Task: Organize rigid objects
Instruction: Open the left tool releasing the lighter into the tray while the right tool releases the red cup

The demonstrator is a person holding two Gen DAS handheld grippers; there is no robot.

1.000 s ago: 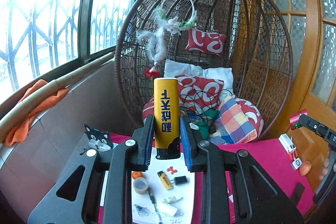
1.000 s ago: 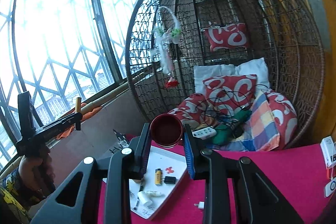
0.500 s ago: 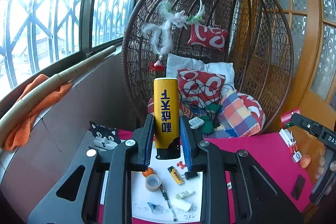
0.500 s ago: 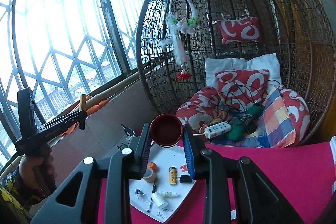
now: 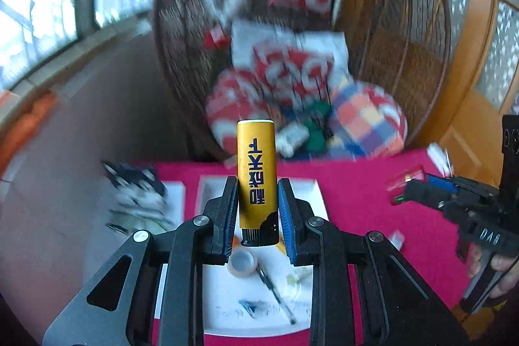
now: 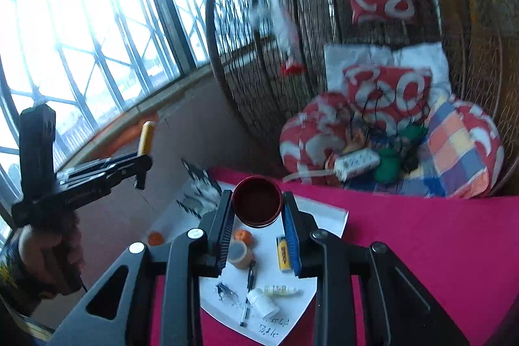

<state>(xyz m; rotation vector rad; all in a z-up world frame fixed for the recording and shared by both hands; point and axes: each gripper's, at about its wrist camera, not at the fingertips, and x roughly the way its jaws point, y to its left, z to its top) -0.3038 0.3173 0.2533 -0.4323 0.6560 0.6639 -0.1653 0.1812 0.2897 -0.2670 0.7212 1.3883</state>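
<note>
My left gripper [image 5: 256, 209] is shut on a tall yellow lighter [image 5: 257, 174] with dark lettering, held upright above a white sheet [image 5: 259, 307] on the pink table. My right gripper [image 6: 258, 216] is shut on a round dark red tin [image 6: 257, 201], held over the same white sheet [image 6: 311, 216]. On the sheet lie a tape roll [image 6: 239, 253], a small yellow lighter [image 6: 283, 253], a pen [image 6: 248, 291], a white cap [image 6: 262, 302] and a small bottle [image 6: 280, 290]. The left gripper with its lighter [image 6: 146, 137] shows at the left of the right wrist view; the right gripper [image 5: 421, 184] shows at the right of the left wrist view.
A wicker egg chair [image 6: 389, 21] full of cushions [image 6: 454, 151] and a power strip [image 6: 356, 161] stands behind the pink table [image 6: 421, 248]. A low wall and barred windows [image 6: 81, 38] run along the left. A black-and-white cat figure [image 5: 136, 184] sits at the table's left edge.
Both grippers have dipped down and forward toward the white sheet, which now fills more of each view. The lighter and the red tin stay gripped as before.
</note>
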